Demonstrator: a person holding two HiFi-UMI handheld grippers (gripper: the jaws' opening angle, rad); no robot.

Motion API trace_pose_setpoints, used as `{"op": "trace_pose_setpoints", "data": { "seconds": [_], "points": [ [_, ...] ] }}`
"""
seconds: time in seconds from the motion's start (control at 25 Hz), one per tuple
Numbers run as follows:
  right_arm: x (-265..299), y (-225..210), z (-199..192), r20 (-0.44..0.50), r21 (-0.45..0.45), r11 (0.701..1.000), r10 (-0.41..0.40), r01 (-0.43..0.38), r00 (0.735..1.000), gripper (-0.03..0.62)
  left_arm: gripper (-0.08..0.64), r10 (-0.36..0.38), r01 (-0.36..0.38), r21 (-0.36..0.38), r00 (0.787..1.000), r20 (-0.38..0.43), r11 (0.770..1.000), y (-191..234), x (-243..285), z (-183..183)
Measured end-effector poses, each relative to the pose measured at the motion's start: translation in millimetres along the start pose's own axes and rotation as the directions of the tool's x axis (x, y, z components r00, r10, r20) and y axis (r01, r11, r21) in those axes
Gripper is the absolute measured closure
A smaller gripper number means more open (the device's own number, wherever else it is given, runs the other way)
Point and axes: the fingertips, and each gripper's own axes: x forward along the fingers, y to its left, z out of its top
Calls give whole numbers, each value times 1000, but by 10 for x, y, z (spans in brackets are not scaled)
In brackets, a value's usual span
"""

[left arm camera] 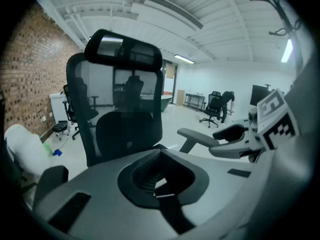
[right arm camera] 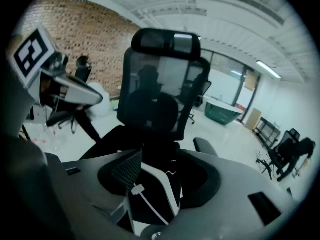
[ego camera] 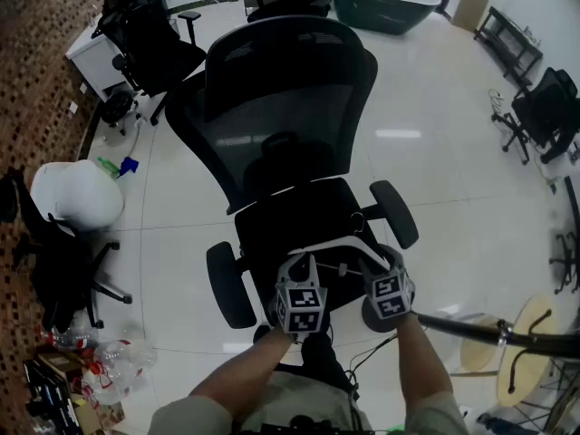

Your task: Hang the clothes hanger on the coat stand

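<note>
A white clothes hanger (ego camera: 343,241) lies on the seat of a black mesh office chair (ego camera: 290,116) right in front of me. My left gripper (ego camera: 304,259) is at the hanger's left end; whether its jaws are open or shut does not show. My right gripper (ego camera: 385,256) is at the hanger's right end. In the right gripper view the white hanger arm (right arm camera: 162,181) runs between widely spread jaws, and the ribbed pad (right arm camera: 126,168) stands just beside it. The coat stand (ego camera: 480,329) leans in low at the right, with a black pole and round wooden base (ego camera: 535,352); its hooks (left arm camera: 276,13) show up high.
More black office chairs stand at the back left (ego camera: 145,39) and far right (ego camera: 544,107). A white rounded cover (ego camera: 77,193) sits on a chair at the left. Bottles and clutter (ego camera: 100,356) lie at the lower left. A dark green tub (ego camera: 385,3) is at the back.
</note>
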Motion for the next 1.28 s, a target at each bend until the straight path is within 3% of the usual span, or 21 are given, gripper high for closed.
{"op": "trace_pose_setpoints", "data": {
  "seconds": [0.12, 0.28, 0.48, 0.6, 0.72, 0.84, 0.92, 1.12, 1.28],
  "points": [
    [845, -234, -615, -139, -74, 994, 75, -86, 987, 367, 545, 21, -22, -41, 999, -34, 999, -84, 613, -175],
    [1653, -500, -1341, -307, -93, 983, 124, -160, 944, 359, 545, 33, -38, -79, 998, -59, 996, -196, 1192, -362],
    [2312, -567, -1770, -423, -114, 964, 172, -241, 890, 359, 545, 46, -55, -94, 995, -92, 994, -150, 1514, -525],
    [2462, -608, -1889, -422, -82, 960, 208, -266, 882, 360, 545, 34, -43, -80, 993, -117, 996, -194, 1656, -613],
    [2478, -549, -1905, -408, -61, 957, 235, -283, 882, 428, 545, 17, -24, -60, 993, -120, 998, -220, 1710, -676],
    [2411, -590, -1810, -420, -59, 970, 192, -238, 887, 437, 545, -6, 2, -44, 994, -111, 999, -266, 1684, -559],
    [2341, -646, -1693, -398, -40, 981, 158, -190, 903, 439, 545, -29, 26, -29, 994, -107, 999, -305, 1652, -491],
    [2019, -385, -1083, -295, -82, 994, 49, -76, 954, 439, 545, -83, 84, 12, 993, -79, 996, -127, 1265, -466],
    [1664, -28, -586, -212, -108, 993, -62, 40, 975, 439, 545, -99, 101, 43, 993, -58, 994, 162, 759, -548]
  ]
}}
